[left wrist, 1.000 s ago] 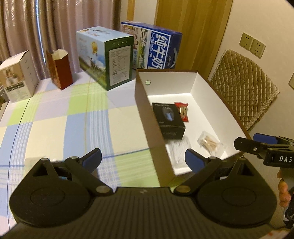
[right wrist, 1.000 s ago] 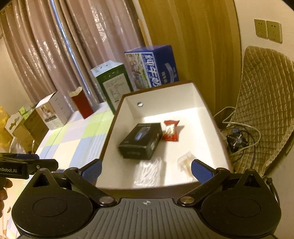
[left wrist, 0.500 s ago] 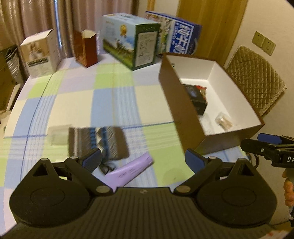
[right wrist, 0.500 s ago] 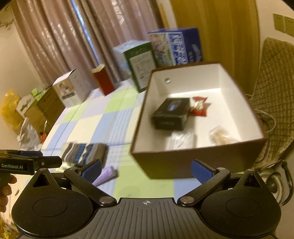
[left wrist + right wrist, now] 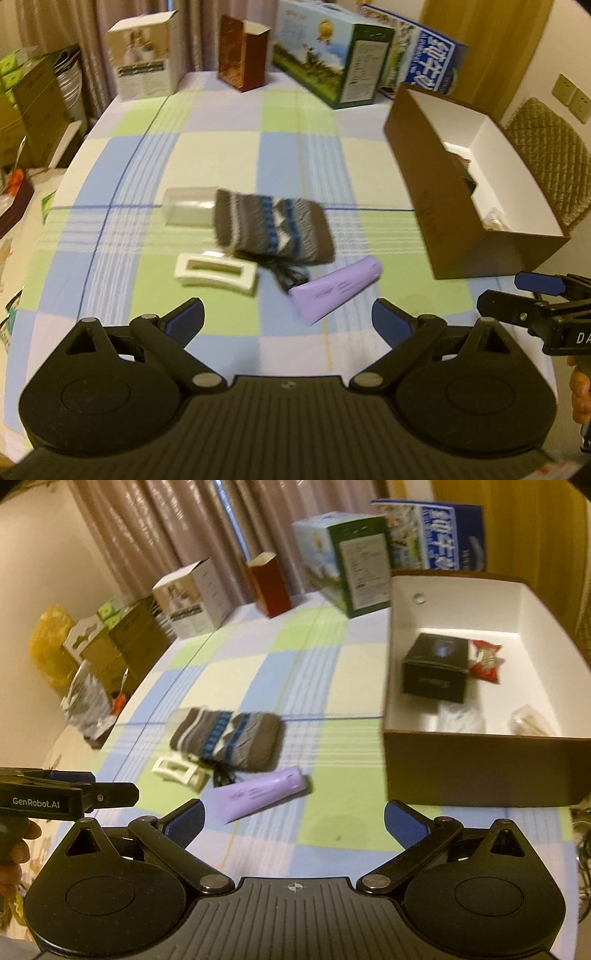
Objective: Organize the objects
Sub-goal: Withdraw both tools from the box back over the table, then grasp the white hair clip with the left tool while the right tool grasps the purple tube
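Both my left tool (image 5: 287, 316) and right tool (image 5: 293, 815) hang released, grasping nothing, above the checked surface (image 5: 207, 155). The lilac plastic tube (image 5: 334, 290) lies just ahead beside the grey-and-blue knitted pouch (image 5: 273, 230); the brown white-lined cardboard box (image 5: 480, 764) sits to the right.

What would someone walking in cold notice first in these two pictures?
Probably the bright checked tablecloth, with a small clutter at its middle: a striped knitted pouch, a lilac tube and a white clip. To the right stands an open brown box, white inside, holding a black carton and a red snack packet. Both grippers hover open and empty in front.
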`<state>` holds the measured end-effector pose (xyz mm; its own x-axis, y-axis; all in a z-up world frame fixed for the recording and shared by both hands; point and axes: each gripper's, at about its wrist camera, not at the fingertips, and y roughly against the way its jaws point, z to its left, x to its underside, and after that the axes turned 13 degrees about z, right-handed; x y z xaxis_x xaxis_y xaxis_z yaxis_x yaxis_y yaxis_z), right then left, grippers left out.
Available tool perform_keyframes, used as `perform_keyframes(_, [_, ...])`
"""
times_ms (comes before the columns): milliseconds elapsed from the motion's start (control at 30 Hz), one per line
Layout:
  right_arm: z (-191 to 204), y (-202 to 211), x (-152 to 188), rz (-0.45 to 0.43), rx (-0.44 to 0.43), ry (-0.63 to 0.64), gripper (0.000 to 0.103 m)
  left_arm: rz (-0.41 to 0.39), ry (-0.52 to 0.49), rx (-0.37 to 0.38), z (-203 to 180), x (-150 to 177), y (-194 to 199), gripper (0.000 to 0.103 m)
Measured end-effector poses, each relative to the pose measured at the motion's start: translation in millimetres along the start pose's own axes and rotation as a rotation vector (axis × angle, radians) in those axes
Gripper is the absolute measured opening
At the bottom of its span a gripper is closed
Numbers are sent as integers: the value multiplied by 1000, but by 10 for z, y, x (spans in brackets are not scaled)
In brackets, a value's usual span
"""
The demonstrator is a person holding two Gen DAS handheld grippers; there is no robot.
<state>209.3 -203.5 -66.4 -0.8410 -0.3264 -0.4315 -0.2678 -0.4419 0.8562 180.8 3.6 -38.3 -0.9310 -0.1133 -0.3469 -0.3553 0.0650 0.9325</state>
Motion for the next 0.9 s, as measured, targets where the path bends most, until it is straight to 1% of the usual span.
perform_keyframes(133, [128,-178,-23,24,4,30,101,16,37,-17,195,55,-43,96])
perform_keyframes(300, [252,-368,-75,44,2,61,101,28,60,-30,363,94,-115,96])
perform_keyframes(467, [363,-566,-114,52,12,86,101,38,60,-36,481,103,-207,96])
perform_keyframes(567, [382,-676,-138,65,15,77,101,46,53,-37,543,86,-270,96])
perform_keyframes(667, [368,-761,-156,78,-9,34,101,54,47,-36,592,70,-322,96])
perform_keyframes(833, [259,-923,-237,83,-26,-133,99,73,45,-33,683,29,-437,96])
perform_keyframes(867, [236,-949,-256,84,-27,-163,92,76,42,-34,695,13,-462,96])
perform_keyframes(900, [207,-983,-272,85,-31,-194,87,77,39,-35,704,-2,-484,96])
